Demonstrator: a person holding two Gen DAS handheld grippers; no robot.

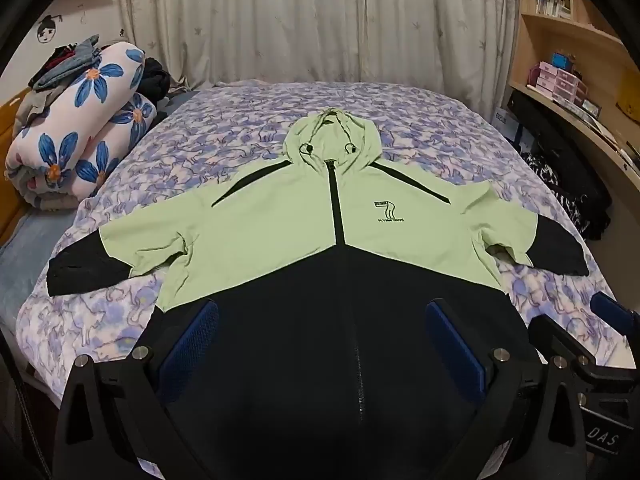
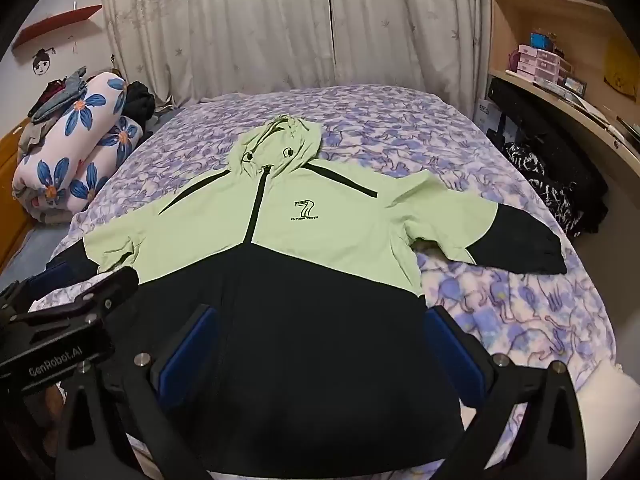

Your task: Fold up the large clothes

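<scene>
Both tools spread apart over jacket (image 1: 280, 220) on bed (image 1: 440, 120), rolled quilt (image 1: 80, 140) left, shelves (image 1: 560, 40) right

Both claws (image 1: 322, 316) (image 2: 322, 324) agape, tilted downward

"7 FLYING YOUTH" on jacket (image 2: 304, 212) chest; "GenRobot.AI" on left claw (image 2: 56, 364) (white lettering)

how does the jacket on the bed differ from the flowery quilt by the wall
The jacket lies spread flat in the middle of the bed, sleeves out to the sides; the quilt is rolled into a thick bundle at the bed's edge. The jacket is plain light green over black; the quilt is pink with big blue flowers. Nothing lies on the jacket, while loose clothes are heaped on the quilt. Both are soft fabric.
</scene>
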